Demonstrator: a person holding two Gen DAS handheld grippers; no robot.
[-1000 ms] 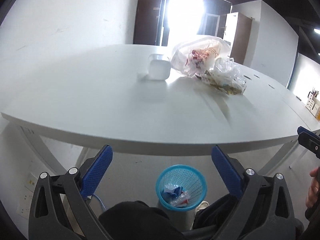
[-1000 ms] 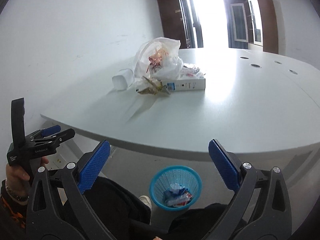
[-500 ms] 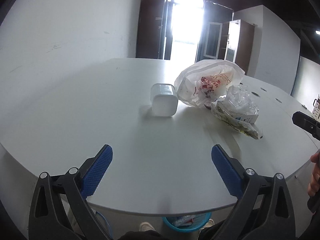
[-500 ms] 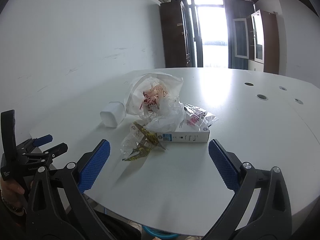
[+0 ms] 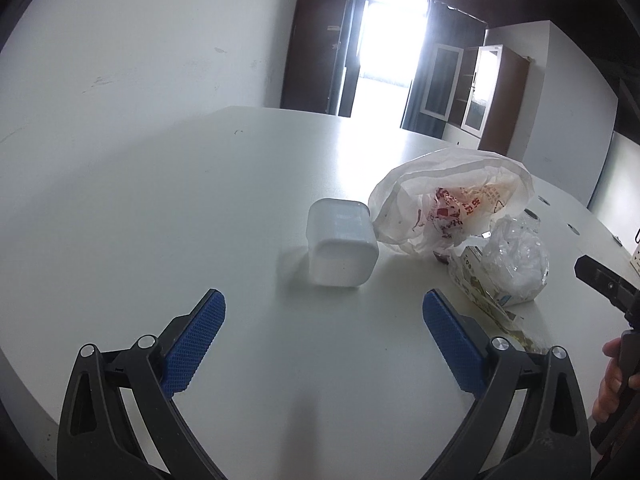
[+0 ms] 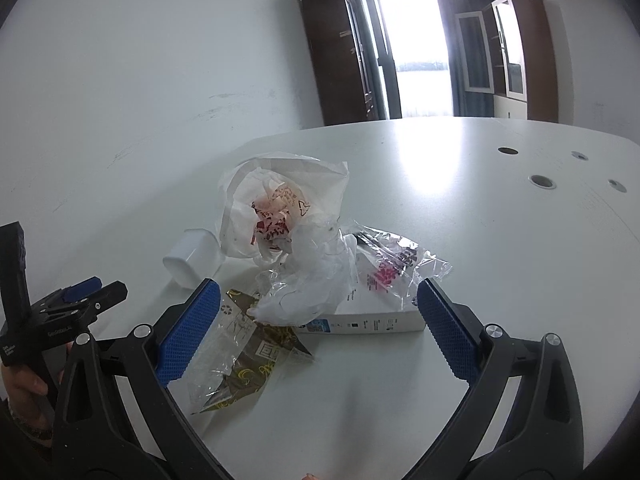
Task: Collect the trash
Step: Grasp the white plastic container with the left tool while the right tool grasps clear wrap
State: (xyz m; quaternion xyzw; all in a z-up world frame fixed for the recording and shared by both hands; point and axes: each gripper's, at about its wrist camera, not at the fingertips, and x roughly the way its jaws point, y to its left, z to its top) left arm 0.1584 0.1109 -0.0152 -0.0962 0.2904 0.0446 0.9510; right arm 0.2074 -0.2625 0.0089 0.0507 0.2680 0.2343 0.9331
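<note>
Trash pile sits mid-table: white plastic tub (image 5: 342, 254) on its side at 12 o'clock of the left gripper (image 5: 322, 322), crumpled clear wrapper (image 6: 236, 354) and flat white box (image 6: 370, 312) at 12 of the right gripper (image 6: 318, 316). Both sets of jaws spread wide, nothing held. Best: left straddles the tub's sides squarely, right pinches the wrapper's bunched part, not the slippery edge.
</note>
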